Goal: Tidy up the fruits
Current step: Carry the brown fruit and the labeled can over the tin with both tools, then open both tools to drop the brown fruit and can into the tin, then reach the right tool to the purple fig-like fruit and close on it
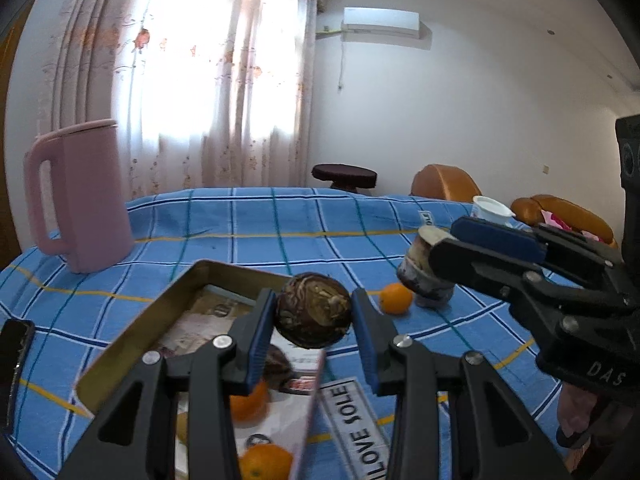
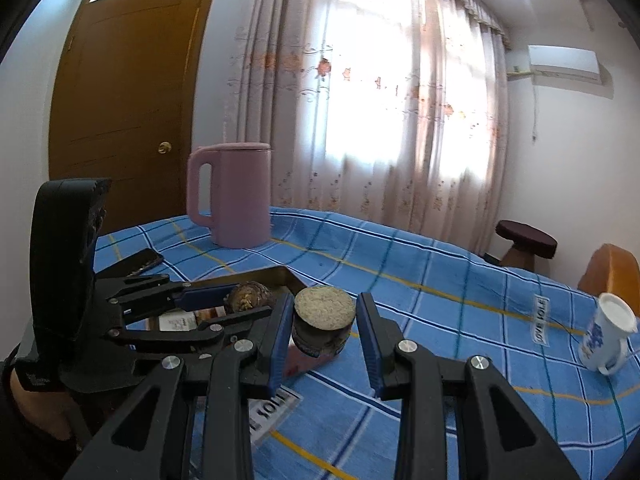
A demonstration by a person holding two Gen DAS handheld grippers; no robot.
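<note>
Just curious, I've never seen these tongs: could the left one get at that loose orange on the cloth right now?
Probably not yet. The left tongs are shut on a brown fruit, so they'd need to drop it first. The orange itself lies unblocked beyond.

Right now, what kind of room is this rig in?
Probably a room in a home: a table under a blue plaid cloth, floral curtains over a bright window, a wall air conditioner, and a pink kettle.
</note>
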